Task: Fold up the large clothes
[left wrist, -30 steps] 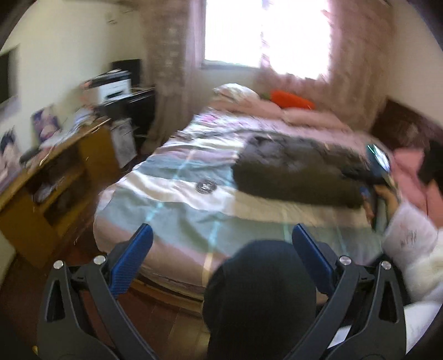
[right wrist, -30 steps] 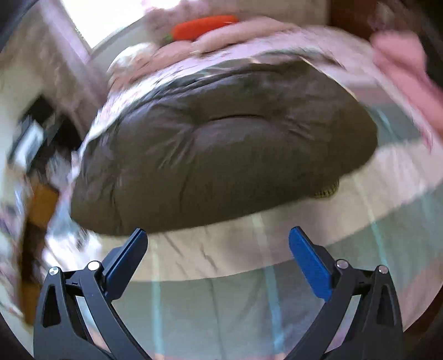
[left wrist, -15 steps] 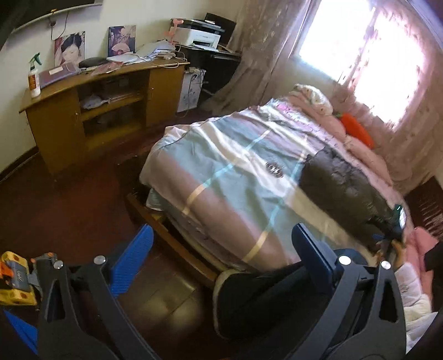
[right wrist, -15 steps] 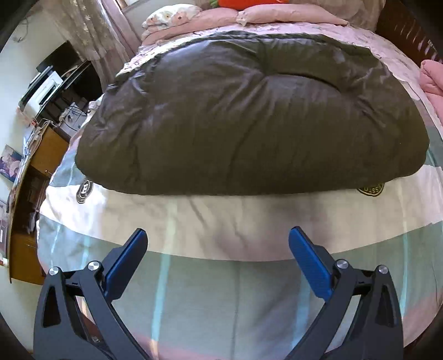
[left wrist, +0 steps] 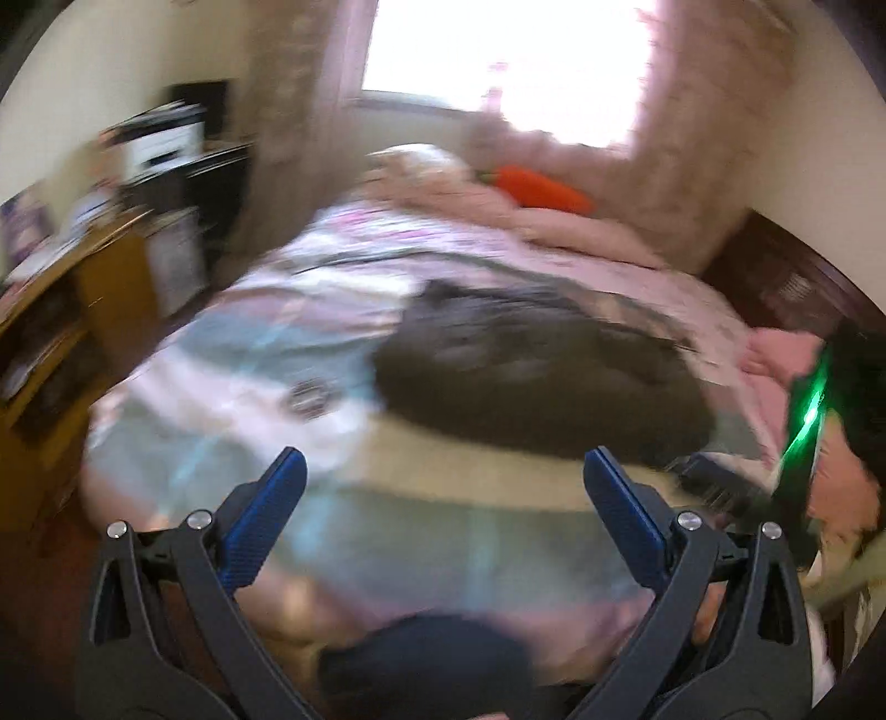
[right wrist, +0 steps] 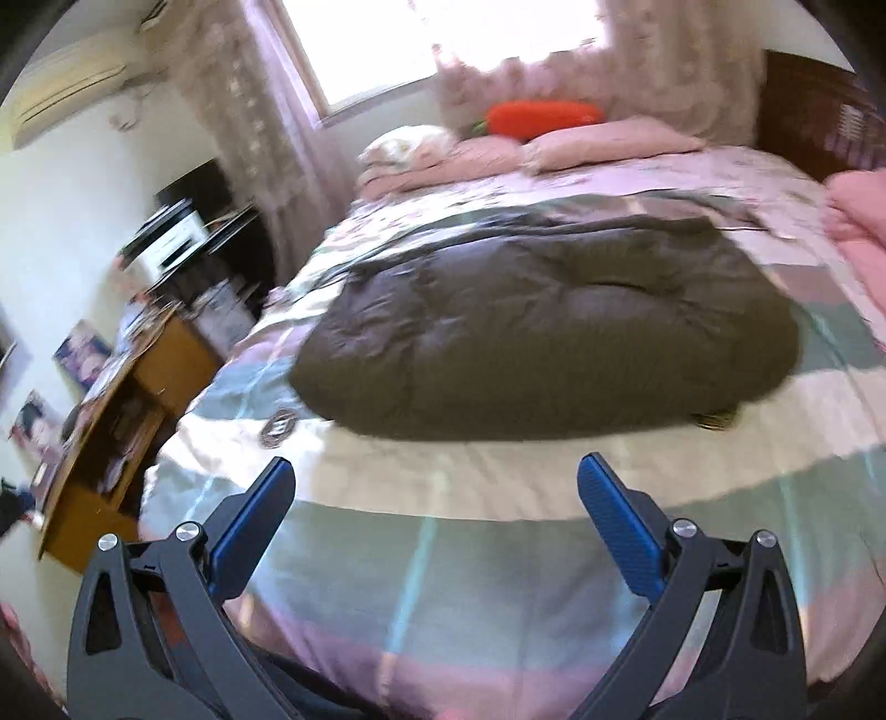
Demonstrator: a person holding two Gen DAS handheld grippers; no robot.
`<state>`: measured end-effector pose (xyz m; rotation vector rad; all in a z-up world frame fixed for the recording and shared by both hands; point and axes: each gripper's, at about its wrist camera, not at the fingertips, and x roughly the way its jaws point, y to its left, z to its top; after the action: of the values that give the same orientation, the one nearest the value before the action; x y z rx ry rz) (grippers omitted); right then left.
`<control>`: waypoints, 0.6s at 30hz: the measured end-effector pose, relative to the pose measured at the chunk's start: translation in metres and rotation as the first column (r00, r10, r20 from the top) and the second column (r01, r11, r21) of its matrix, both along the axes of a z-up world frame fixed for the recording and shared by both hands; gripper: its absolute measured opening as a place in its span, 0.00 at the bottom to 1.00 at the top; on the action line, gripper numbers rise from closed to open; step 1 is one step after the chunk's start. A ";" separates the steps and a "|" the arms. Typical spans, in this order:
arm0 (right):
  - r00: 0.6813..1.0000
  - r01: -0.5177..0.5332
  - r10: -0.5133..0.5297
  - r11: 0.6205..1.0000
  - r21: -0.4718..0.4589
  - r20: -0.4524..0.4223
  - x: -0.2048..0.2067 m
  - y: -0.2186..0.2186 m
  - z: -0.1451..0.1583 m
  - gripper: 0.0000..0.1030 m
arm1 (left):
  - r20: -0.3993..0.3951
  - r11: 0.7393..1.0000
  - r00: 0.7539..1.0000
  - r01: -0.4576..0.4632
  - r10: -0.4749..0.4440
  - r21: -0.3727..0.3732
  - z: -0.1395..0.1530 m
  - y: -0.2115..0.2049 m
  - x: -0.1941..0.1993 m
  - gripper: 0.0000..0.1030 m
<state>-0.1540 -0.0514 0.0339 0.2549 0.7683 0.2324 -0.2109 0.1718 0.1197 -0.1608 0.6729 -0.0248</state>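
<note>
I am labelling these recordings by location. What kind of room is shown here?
Most likely a home bedroom. A large bed with a striped cover fills the view, with pink pillows at its far end under a curtained window. A wooden desk stands beside it. A dark padded coat lies on the bed.

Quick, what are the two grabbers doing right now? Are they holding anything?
Left gripper: open, holding nothing, above the bed.
Right gripper: open, holding nothing; the dark jacket lies beyond it.
</note>
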 end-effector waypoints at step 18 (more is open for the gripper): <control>0.970 0.241 -0.225 0.945 -0.222 0.094 -0.013 -0.075 0.011 0.99 | -0.014 0.972 0.994 0.106 -0.105 0.211 -0.027 -0.128 0.045 0.98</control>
<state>-0.1668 -0.1267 0.0446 0.1136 0.6842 -0.0735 -0.1656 0.0441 0.0932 0.0803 0.6814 -0.0548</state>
